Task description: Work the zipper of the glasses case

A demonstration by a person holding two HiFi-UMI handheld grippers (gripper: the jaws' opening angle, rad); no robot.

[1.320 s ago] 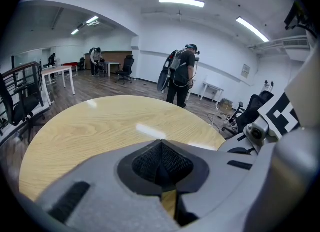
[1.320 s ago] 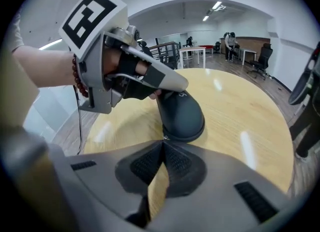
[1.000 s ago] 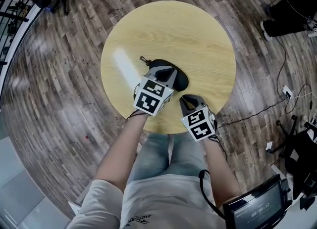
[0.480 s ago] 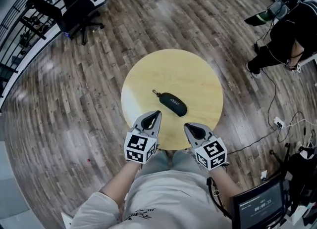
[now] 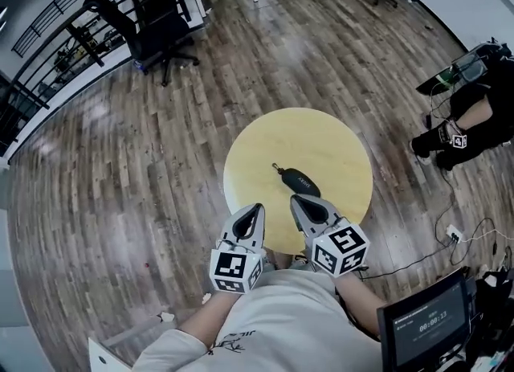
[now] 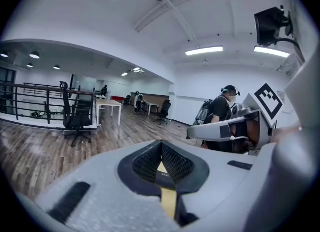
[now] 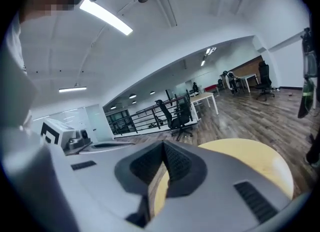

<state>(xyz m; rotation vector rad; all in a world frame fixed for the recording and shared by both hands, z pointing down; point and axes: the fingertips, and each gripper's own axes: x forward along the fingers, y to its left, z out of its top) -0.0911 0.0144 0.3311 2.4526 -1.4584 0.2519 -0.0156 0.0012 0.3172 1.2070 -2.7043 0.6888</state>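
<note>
Head view: holds left gripper and right gripper over near edge of round table, both pressed together, empty, apart from glasses case.

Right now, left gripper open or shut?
Shut and empty: in its own view the left gripper has its jaws meeting at the tips, nothing between them.
</note>
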